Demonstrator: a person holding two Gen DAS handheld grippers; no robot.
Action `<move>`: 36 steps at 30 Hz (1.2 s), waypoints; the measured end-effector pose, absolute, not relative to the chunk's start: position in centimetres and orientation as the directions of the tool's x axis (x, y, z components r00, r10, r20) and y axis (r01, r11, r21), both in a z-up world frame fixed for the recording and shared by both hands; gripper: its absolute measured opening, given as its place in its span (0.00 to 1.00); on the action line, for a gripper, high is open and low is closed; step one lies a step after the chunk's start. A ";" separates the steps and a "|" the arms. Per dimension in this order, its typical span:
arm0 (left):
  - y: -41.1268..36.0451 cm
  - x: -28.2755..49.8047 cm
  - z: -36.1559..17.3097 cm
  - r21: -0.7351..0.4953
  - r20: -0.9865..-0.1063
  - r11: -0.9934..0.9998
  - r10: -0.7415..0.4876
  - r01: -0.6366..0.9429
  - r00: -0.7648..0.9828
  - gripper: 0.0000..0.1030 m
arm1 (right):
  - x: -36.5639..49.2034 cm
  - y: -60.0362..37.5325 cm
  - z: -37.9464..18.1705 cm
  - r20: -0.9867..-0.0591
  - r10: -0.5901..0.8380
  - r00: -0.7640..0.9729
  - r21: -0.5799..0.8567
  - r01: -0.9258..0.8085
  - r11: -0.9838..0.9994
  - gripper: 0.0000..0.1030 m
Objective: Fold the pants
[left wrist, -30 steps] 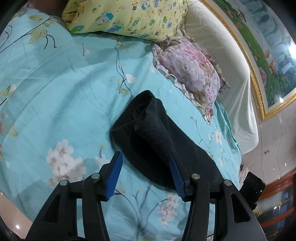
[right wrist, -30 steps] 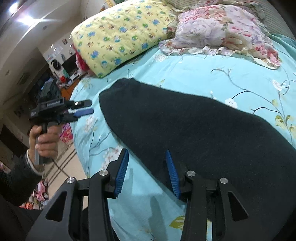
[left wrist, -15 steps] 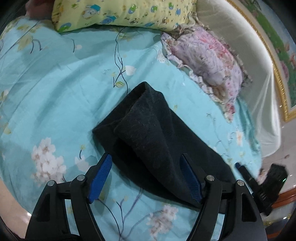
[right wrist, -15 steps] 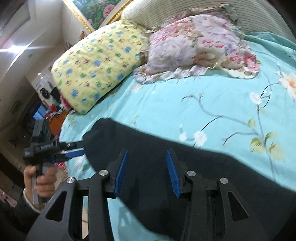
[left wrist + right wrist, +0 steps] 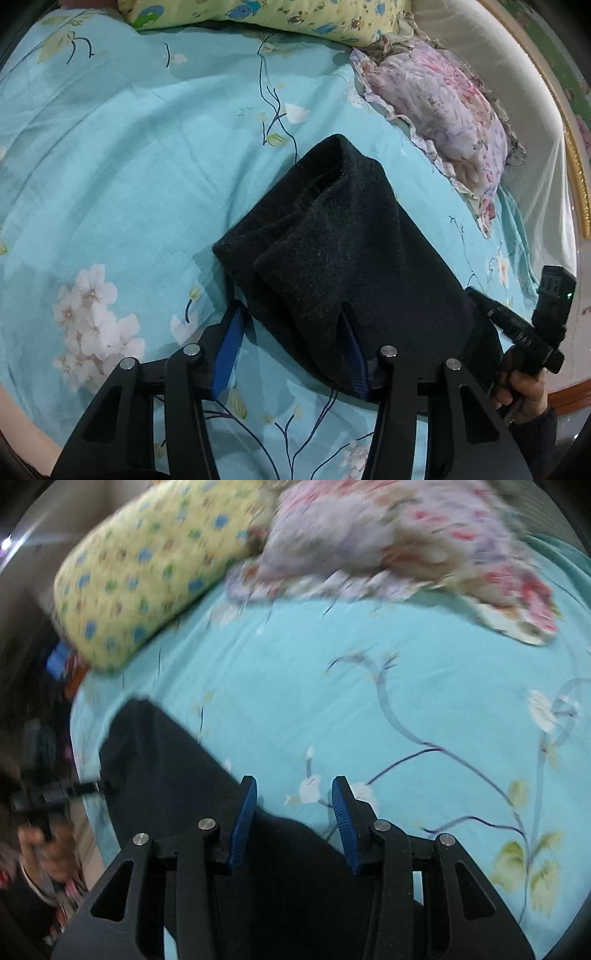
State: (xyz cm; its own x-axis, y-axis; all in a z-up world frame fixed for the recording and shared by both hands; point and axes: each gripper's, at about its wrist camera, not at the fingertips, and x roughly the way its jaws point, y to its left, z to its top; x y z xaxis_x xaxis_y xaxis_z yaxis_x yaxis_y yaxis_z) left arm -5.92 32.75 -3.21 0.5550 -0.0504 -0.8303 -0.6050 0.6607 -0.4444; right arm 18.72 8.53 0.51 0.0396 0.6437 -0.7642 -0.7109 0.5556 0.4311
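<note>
The dark pants [image 5: 347,254] lie folded in a long strip on the turquoise floral bedsheet [image 5: 122,177]. My left gripper [image 5: 291,328] is open at the near end of the pants, its right finger under the cloth edge and its left finger on the sheet. In the blurred right wrist view, the pants [image 5: 173,775] run from the lower middle to the left. My right gripper [image 5: 293,797] is open and empty, its left finger over the pants edge and its right finger over the sheet. Each view shows the other hand-held gripper, the right one [image 5: 532,328] and the left one [image 5: 55,794].
A yellow patterned pillow [image 5: 280,14] and a pink floral pillow [image 5: 439,110] lie at the head of the bed, also in the right wrist view as the yellow pillow [image 5: 147,568] and the pink pillow [image 5: 388,542]. A padded headboard [image 5: 532,110] stands behind them. The bed edge [image 5: 85,812] is at the left.
My left gripper moved closer onto the pants end. My right gripper swung to the right and toward the pillows; the pants now sit lower left in its blurred view. Both stayed open.
</note>
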 end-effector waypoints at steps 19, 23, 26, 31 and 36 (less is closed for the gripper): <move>32.5 -5.0 -2.4 -0.506 -0.778 0.656 -0.069 -0.559 0.624 0.14 | 16.2 10.9 0.3 -0.853 0.516 -0.083 0.336 -0.843 0.421 0.12; 32.3 -6.5 0.8 -0.582 -0.682 0.668 -0.088 -0.465 0.726 0.11 | 16.8 9.4 3.9 -0.795 0.601 0.084 0.293 -0.814 0.502 0.09; 32.2 -6.9 2.0 -0.573 -0.662 0.698 -0.085 -0.430 0.745 0.11 | 17.3 8.5 5.1 -0.762 0.624 0.173 0.282 -0.779 0.560 0.09; 33.1 -6.1 -0.3 -0.528 -0.711 0.716 -0.081 -0.456 0.698 0.11 | 16.7 9.5 2.6 -0.785 0.592 0.184 0.268 -0.761 0.591 0.09; 33.6 -5.6 -2.3 -0.484 -0.757 0.737 -0.083 -0.472 0.648 0.20 | 16.3 10.2 0.9 -0.791 0.563 0.239 0.244 -0.722 0.648 0.10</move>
State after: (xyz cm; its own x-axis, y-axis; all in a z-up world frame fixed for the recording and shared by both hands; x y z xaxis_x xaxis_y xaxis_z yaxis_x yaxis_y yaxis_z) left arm -5.65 33.57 -2.35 0.6477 -0.0827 -0.7574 -0.4721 0.7367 -0.4842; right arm 16.29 10.17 0.89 0.2387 0.5632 -0.7911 -0.7217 0.6480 0.2435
